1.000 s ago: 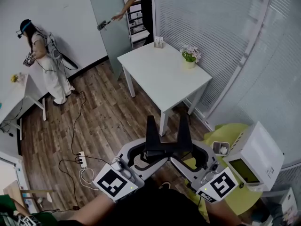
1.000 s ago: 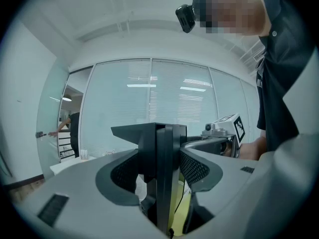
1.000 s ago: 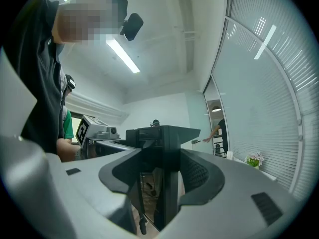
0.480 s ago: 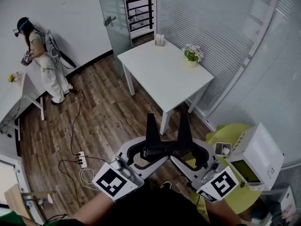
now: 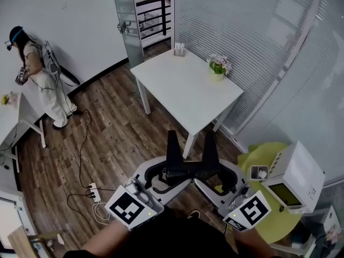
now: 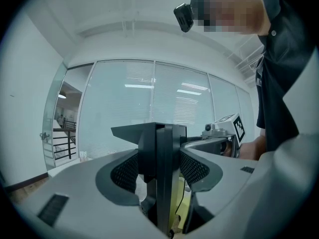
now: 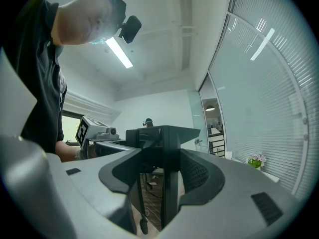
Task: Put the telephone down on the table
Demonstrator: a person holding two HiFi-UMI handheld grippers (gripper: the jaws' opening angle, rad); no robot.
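Head view, left tongs (image 5: 172, 140), right tongs (image 5: 210, 140), flat black blades closed on nothing, square white table (image 5: 183, 90)

Left hand-held gripper (image 5: 172, 144) beside right hand-held gripper (image 5: 210, 144), white table (image 5: 183, 85) beyond.

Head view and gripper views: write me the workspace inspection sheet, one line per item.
Surface: white table, mostly bare.
Job's things: telephone, nothing seen.
Clutter: flower pot and small holder near the table's far edges.
Grippers: left gripper and right gripper shut, nothing between the jaws, held over the floor short of the table.
Cables: power strip with cords on the floor.
Surroundings: person by the wall; yellow table with white box.
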